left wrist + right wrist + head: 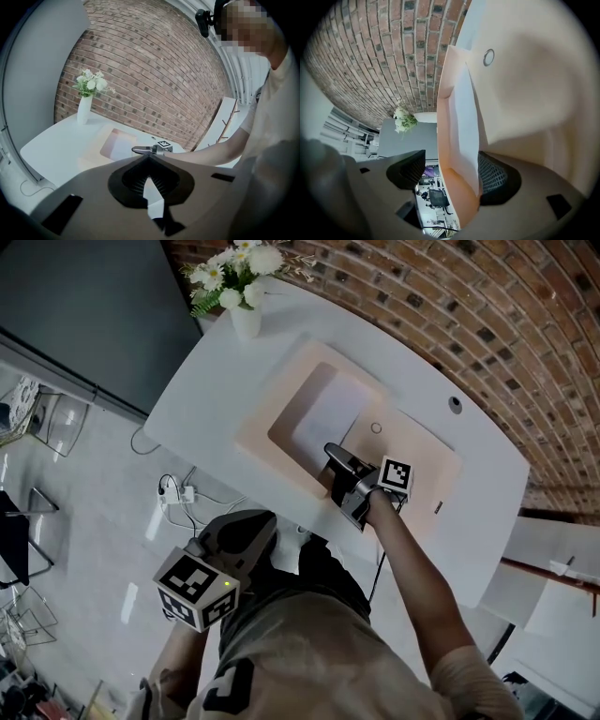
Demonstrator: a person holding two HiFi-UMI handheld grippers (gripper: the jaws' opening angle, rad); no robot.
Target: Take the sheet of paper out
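Brick wall (422,296) behind, pale floor (103,521) below, and between them a white desk (216,381) with rounded corners. At its far left corner stands a white vase (246,320) of white flowers (234,268). A large peach envelope (272,432) lies flat mid-desk with its mouth held open. The sheet of paper (328,418) is white and sits inside that opening, its left part exposed and its right edge tucked under the paler panel (412,451), which carries a small ring fastener (376,428). Your right tool (336,461) is at the near edge of the envelope, arm stretched out over the desk. In the right gripper view its jaws are spread. The peach back of the envelope and the corner of the sheet pass between them. The mesh-padded jaw lies against the paper side, while the other jaw stands clear of the envelope, with the room showing through the gap. Your left tool (246,532) hangs low, off the desk's near edge over the floor and well apart from the envelope. In the left gripper view its jaws meet at the tips with nothing between them. A cable and plug (178,491) lie on the floor by the desk.
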